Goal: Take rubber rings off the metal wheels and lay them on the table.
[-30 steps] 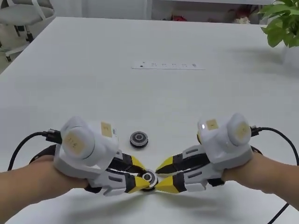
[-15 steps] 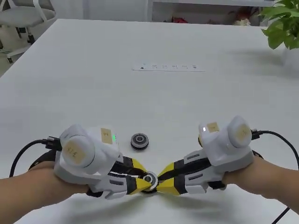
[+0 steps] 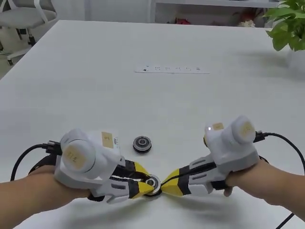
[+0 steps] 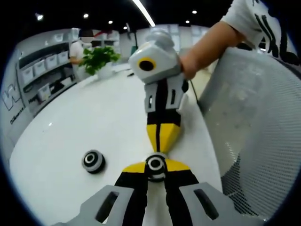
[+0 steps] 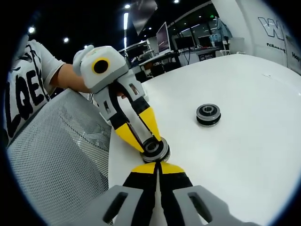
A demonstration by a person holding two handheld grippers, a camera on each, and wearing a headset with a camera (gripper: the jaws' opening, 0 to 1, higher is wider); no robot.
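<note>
A small metal wheel [image 3: 152, 182] with a black rubber ring sits between the yellow tips of my left gripper [image 3: 148, 183], which is shut on it just above the table's near edge. The same wheel [image 4: 156, 165] shows between my left gripper's tips [image 4: 156, 167]. My right gripper [image 3: 165, 184] faces it from the right, jaws shut, tips touching the wheel's rim [image 5: 155, 149]. Whether the right gripper [image 5: 160, 166] pinches the ring is hidden. A second wheel [image 3: 142, 143] with its black ring lies flat on the table behind the grippers, also seen as the wheel [image 4: 93, 161] and the wheel [image 5: 208, 114].
The white table [image 3: 157, 105] stretches far ahead. A flat socket strip [image 3: 171, 69] lies mid-table and a green plant [image 3: 288, 24] stands at the far right. A mesh chair back [image 5: 56, 155] is close behind the near edge. Cables trail from both grippers.
My right gripper's jaws were apart a second ago and have shut at the held wheel's rim. The left gripper and both wheels have stayed put.
</note>
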